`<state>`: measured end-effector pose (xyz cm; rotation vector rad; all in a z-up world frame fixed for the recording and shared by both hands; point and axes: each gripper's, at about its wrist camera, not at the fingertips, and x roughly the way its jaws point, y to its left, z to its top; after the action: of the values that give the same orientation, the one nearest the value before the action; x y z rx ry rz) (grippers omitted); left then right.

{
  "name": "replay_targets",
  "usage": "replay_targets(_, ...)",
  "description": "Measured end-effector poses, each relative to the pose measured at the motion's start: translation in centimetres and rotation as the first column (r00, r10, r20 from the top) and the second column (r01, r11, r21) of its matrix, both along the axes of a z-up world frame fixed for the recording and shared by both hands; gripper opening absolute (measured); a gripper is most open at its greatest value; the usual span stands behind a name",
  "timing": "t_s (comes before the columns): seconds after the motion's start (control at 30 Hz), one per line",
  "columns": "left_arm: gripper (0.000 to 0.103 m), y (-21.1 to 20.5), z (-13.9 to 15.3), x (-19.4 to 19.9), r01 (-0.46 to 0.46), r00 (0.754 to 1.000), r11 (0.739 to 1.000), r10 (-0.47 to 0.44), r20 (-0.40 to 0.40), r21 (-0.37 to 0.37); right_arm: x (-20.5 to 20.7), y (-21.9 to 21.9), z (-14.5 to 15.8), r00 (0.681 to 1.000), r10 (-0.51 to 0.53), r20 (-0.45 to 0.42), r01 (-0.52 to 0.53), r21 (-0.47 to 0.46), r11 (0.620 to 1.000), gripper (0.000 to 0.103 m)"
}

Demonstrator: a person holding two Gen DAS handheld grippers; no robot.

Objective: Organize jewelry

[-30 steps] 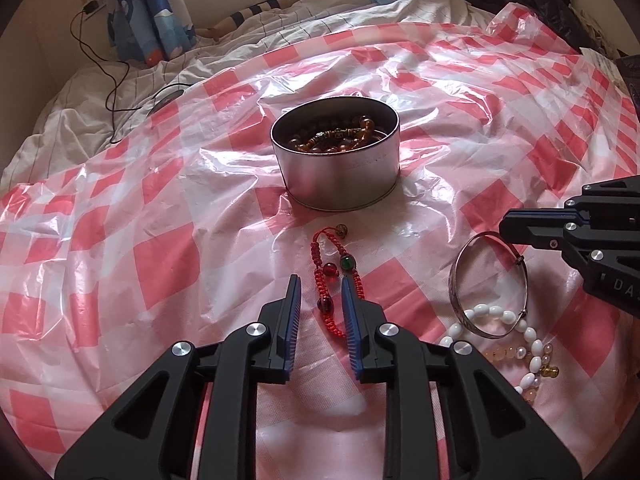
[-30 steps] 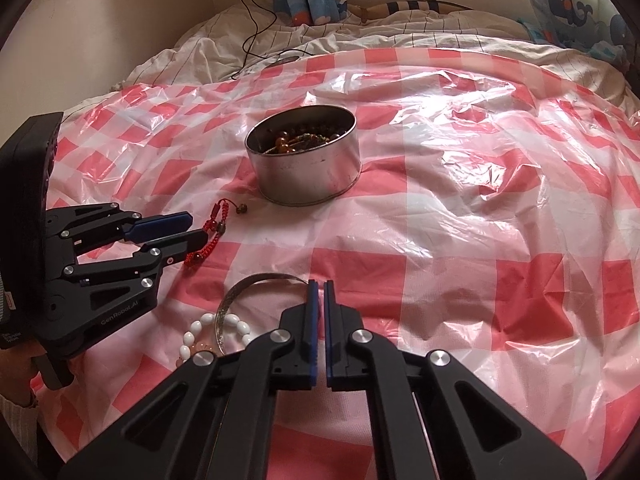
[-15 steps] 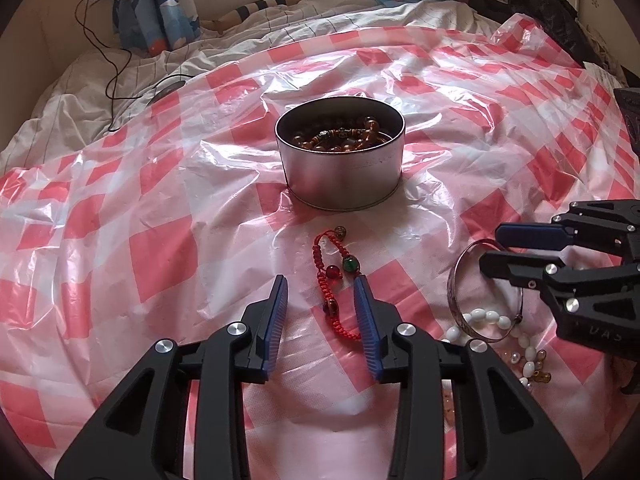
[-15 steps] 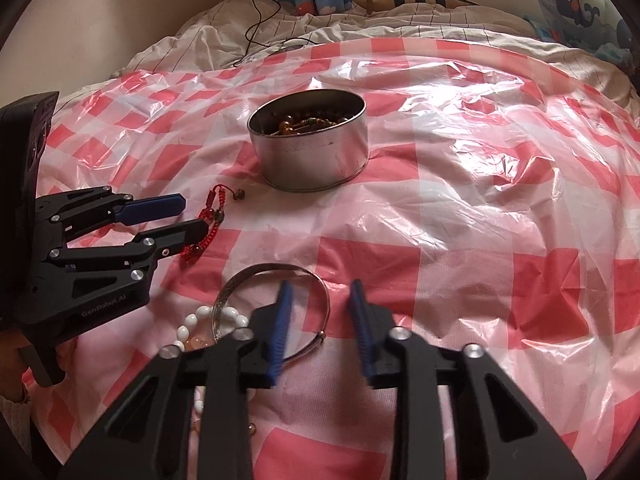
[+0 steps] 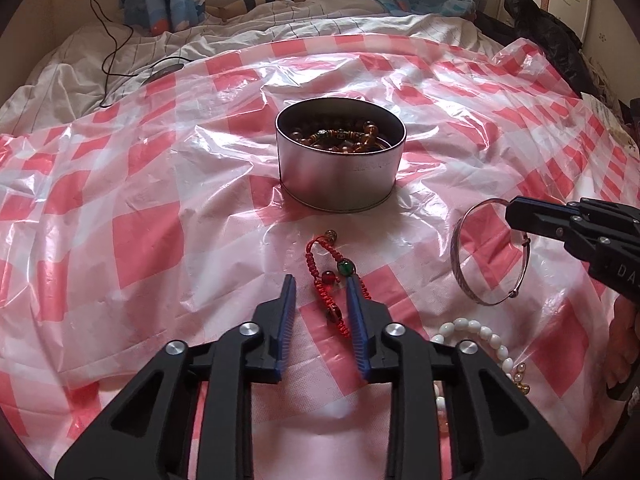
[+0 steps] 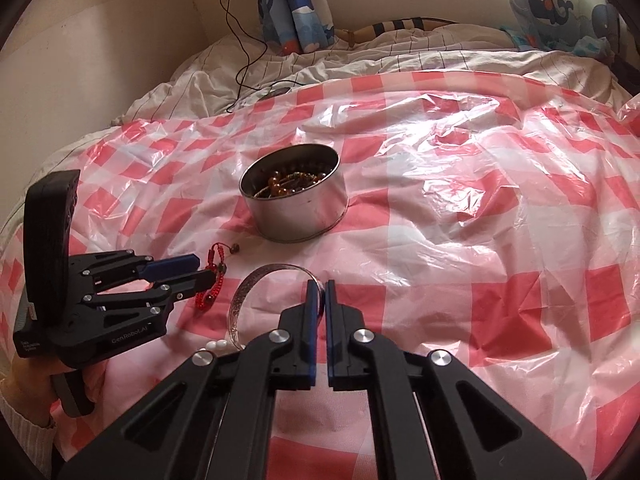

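Checked plastic sheeting (image 5: 140, 240) is covering the bed as the right gripper (image 6: 319, 292) is pinching the silver bangle (image 5: 460, 268) for the tin (image 5: 340, 184), while the left gripper (image 5: 320, 300) is closing around the red cord bracelet (image 5: 328, 300).

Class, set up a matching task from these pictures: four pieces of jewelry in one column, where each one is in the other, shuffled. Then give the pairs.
Things:
1. silver bangle
2. red cord bracelet
3. white bead bracelet
4. brown beads

Places:
A. inside the tin
B. between the closing fingers of the left gripper
C. on the checked sheet, below the bangle, untouched
D. pinched at its rim by the right gripper

Pairs: 1-D, 2-B, 3-C, 4-A
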<state>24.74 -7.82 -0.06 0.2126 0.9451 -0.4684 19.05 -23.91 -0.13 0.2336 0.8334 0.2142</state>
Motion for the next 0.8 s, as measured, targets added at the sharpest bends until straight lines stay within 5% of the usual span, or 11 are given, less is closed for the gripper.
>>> replay_targets(0.27,0.008,-0.4,-0.1,-0.3,0.02,1.0,1.0,-0.02,0.012,0.016,0.1,-0.2,0.3,1.0,0.0,-0.003,0.0,0.012,1.0,0.004)
replay_targets(0.8,0.001,-0.8,1.6,-1.5,0.017,0.992,0.997,-0.027,0.124,0.081,0.0,-1.1,0.7,1.0,-0.018,0.014,0.018,0.055,0.998,0.004)
